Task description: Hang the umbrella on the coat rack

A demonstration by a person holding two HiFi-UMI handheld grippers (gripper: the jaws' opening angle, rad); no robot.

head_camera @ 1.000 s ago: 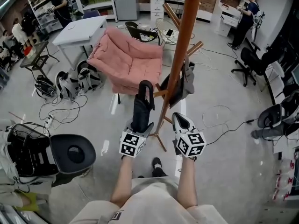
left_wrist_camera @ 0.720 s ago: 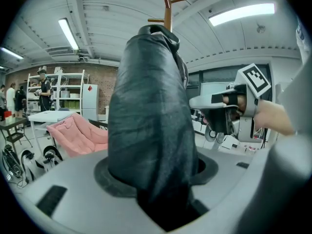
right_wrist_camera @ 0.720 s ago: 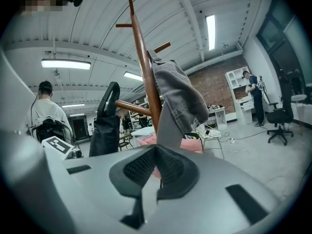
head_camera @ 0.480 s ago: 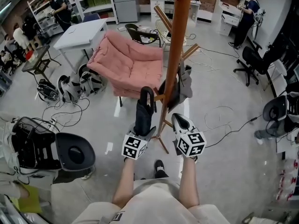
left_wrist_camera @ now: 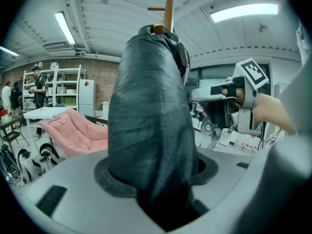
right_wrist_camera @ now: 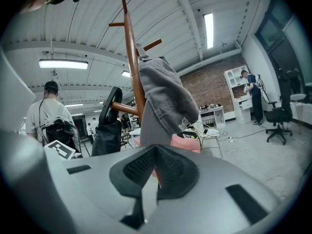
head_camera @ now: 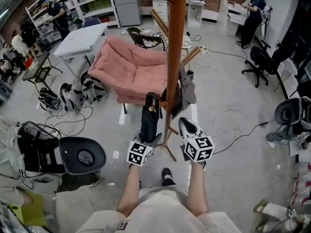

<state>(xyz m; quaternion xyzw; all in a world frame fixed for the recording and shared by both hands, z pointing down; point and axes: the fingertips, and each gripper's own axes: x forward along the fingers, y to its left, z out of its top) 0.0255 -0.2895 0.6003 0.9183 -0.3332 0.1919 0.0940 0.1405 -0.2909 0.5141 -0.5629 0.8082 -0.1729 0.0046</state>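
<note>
A folded black umbrella (head_camera: 148, 120) stands upright with my left gripper (head_camera: 147, 136) shut round its lower body. In the left gripper view the umbrella (left_wrist_camera: 148, 121) fills the space between the jaws. Its curved handle (head_camera: 152, 100) sits at the tip of a low peg (head_camera: 164, 102) of the brown coat rack (head_camera: 176, 47). In the right gripper view the handle (right_wrist_camera: 110, 100) loops over that peg (right_wrist_camera: 124, 108). My right gripper (head_camera: 187, 125) hovers just right of the pole, shut with nothing in it (right_wrist_camera: 156, 152).
A grey garment (head_camera: 187, 87) hangs on the rack's right side. A pink cushioned chair (head_camera: 133, 67) stands behind the rack, a white table (head_camera: 82, 35) further back left, a black round seat (head_camera: 82, 155) near left. Cables trail over the floor.
The left gripper has brought the umbrella slightly lower and closer to the rack, so its handle now sits at the low peg. The right gripper has stayed beside the pole.
</note>
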